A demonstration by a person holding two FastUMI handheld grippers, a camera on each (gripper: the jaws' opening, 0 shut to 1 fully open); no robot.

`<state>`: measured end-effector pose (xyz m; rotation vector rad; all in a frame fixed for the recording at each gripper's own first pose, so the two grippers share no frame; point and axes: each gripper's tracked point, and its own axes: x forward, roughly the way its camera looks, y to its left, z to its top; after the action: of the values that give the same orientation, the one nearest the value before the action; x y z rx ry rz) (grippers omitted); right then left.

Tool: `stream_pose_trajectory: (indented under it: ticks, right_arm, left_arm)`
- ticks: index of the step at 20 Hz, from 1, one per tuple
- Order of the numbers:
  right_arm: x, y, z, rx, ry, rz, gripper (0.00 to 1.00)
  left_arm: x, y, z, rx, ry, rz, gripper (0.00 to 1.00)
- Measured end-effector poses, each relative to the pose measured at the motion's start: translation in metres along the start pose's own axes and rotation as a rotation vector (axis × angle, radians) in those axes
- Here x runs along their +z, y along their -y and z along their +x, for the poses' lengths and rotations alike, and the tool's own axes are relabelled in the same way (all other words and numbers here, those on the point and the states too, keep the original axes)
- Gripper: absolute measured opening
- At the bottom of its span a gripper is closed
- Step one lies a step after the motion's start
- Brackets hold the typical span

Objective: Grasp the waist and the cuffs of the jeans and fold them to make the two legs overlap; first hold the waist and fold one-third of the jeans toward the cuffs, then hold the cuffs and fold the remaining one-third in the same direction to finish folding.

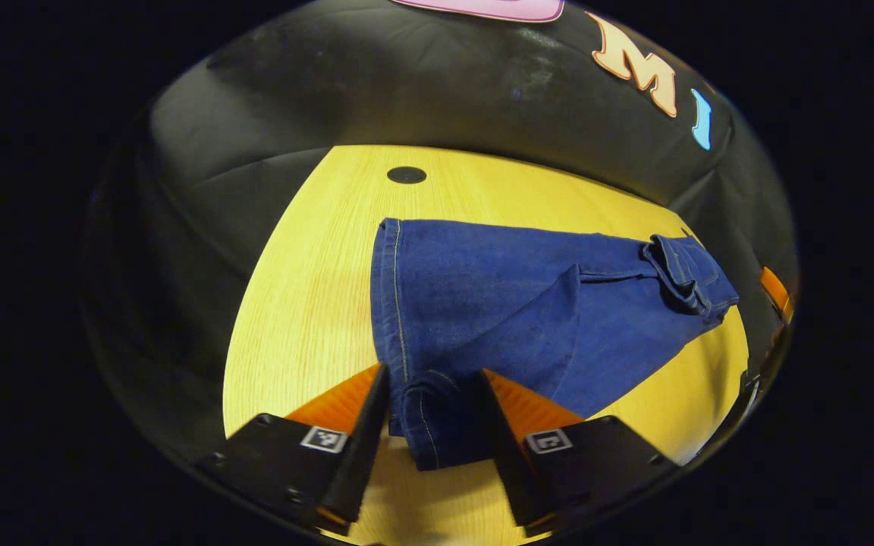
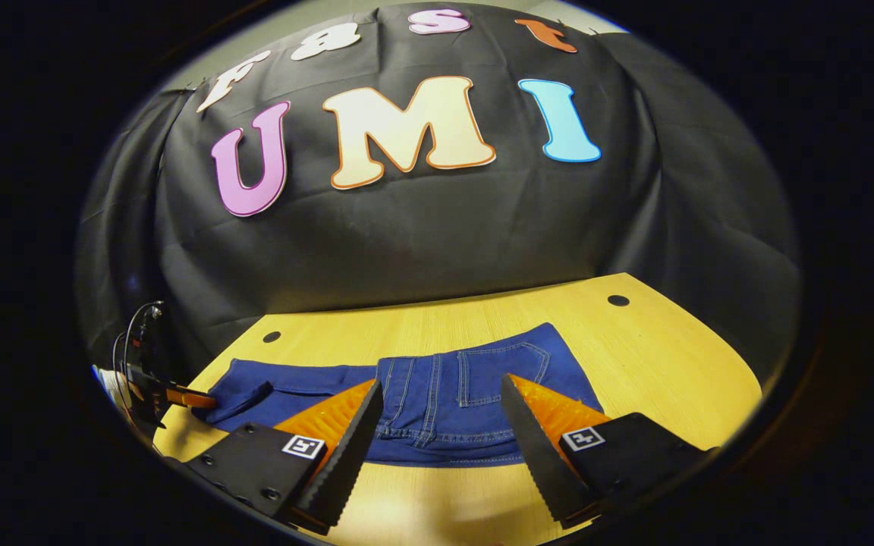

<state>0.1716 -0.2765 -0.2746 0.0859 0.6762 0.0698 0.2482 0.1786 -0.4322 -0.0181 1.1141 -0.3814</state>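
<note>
Dark blue jeans (image 1: 528, 303) lie flat on the yellow wooden table (image 1: 308, 288). In the left gripper view the cuff end (image 1: 429, 421) is nearest, and the waist (image 1: 683, 273) is far off to the right. My left gripper (image 1: 432, 371) is open, its fingers straddling the bunched cuff. In the right gripper view the waist (image 2: 444, 447) with a back pocket (image 2: 501, 371) lies close in front. My right gripper (image 2: 442, 381) is open just above the waistband, one finger on either side. The left gripper (image 2: 179, 396) shows at the far left by the cuffs.
The black cloth wall stands close behind the table (image 2: 672, 364). Small black round holes sit in the tabletop (image 1: 407, 175) (image 2: 618, 300) (image 2: 271, 336). Bare wood surrounds the jeans on the near side and to the right of the waist.
</note>
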Motion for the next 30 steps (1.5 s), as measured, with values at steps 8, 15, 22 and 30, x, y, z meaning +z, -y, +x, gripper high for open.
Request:
stream_pose_trajectory:
  ticks: [8, 15, 22, 30]
  right_arm:
    - [0.014, 0.004, 0.008, 0.044, 0.028, 0.009, 0.98]
    - [0.043, 0.032, -0.001, 0.089, 0.064, 0.008, 0.97]
    - [0.068, 0.075, -0.021, 0.130, 0.073, 0.025, 0.97]
    - [0.088, 0.140, -0.045, 0.136, 0.091, 0.062, 0.97]
  left_arm:
    - [0.008, 0.018, -0.005, -0.052, 0.009, -0.087, 0.00]
    - [0.059, 0.077, -0.057, -0.131, 0.156, -0.139, 0.00]
    - [0.116, 0.181, -0.095, -0.206, 0.262, -0.077, 0.00]
    - [0.155, 0.311, -0.103, -0.334, 0.305, -0.050, 0.00]
